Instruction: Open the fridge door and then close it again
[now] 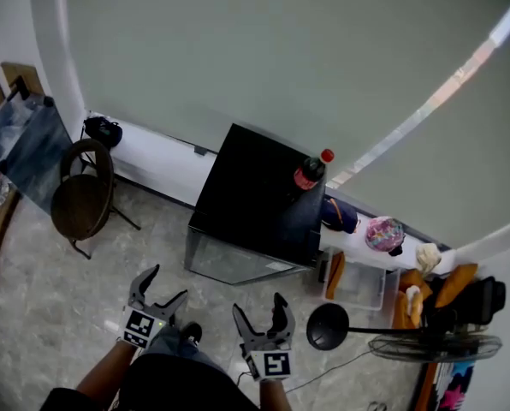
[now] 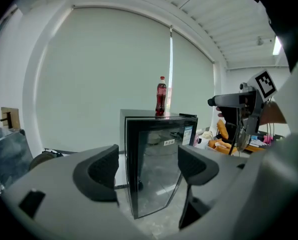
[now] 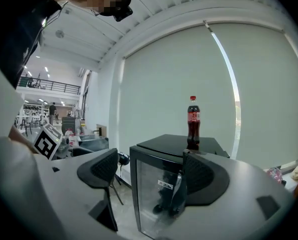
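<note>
In the head view I am holding both tools low in front of me. My left gripper (image 1: 166, 284) and right gripper (image 1: 260, 306) are each standing with jaws spread wide and nothing in them. Ahead of both, and well apart from them, the small black cube-shaped fridge (image 1: 253, 202) is sitting on the pale, glossy stone-patterned floor (image 1: 58, 298) with its door shut. A dark plastic cola bottle with a red cap (image 1: 309, 172) is standing upright on its flat matte top, towards the far right corner from my grippers.

In the left gripper view, the two ribbed dark pads are framing the fridge without touching it. Its smooth glass door (image 2: 156, 166), set in a black frame, is facing me and reflecting the room. A small white label is showing near its top.

In the right gripper view, the jaws are likewise gaping and empty. The fridge is lying straight beyond them, with the bottle rising just above the right-hand pad.

I am judging this to be the approach, with the opening not yet begun. Next I am needing to bring one gripper to the door's free edge. I cannot tell which side is hinged or make out a handle. The glass is looking slick, so hooking the frame seems wiser than pressing the pane, and a gentle pull should keep the tall bottle from wobbling.
</note>
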The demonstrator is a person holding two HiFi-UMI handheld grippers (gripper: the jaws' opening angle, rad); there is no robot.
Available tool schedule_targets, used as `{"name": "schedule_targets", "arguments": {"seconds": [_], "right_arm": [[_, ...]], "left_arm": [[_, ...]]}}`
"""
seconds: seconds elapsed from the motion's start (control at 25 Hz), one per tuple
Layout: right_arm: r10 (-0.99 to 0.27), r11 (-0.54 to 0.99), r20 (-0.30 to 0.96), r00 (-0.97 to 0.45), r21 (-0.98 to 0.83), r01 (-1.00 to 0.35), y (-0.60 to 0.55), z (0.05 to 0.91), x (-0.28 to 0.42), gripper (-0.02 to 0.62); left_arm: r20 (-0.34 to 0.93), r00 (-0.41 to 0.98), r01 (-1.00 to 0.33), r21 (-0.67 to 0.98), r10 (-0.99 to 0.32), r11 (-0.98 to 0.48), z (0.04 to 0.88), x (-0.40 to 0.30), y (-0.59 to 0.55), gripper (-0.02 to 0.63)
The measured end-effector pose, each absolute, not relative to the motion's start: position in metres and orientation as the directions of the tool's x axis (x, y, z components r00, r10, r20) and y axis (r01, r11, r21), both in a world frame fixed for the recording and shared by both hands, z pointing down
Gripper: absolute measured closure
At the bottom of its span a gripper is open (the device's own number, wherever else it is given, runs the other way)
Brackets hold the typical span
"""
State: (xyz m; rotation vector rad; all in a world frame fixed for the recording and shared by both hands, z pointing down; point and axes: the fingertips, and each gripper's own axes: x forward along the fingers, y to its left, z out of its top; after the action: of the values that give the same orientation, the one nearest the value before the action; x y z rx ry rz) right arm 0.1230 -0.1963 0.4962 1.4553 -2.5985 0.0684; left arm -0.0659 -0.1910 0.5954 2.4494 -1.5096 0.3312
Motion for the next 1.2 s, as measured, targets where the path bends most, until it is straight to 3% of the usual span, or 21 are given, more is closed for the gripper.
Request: {"name": "schedule_targets", "arguments": {"seconds": [0.72,1.2], "right_arm": [[-0.78,0.602,0.271,-0.564,0.081,-0.794,-0.274,0.533,0.045,0.186],[-0.762,0.625,0.349,-0.546,0.172,-0.761,-0.306,0.554,0.026,0.281]], "left_arm": [[0.459,0.511,-0.853,0.167,-0.726,-0.495,0.738,-0.066,-0.29,0.32],[0.493,0.578,-0.798,0.174,-0.65,-0.577,0.79,-0.041,-0.322,0.379]]}}
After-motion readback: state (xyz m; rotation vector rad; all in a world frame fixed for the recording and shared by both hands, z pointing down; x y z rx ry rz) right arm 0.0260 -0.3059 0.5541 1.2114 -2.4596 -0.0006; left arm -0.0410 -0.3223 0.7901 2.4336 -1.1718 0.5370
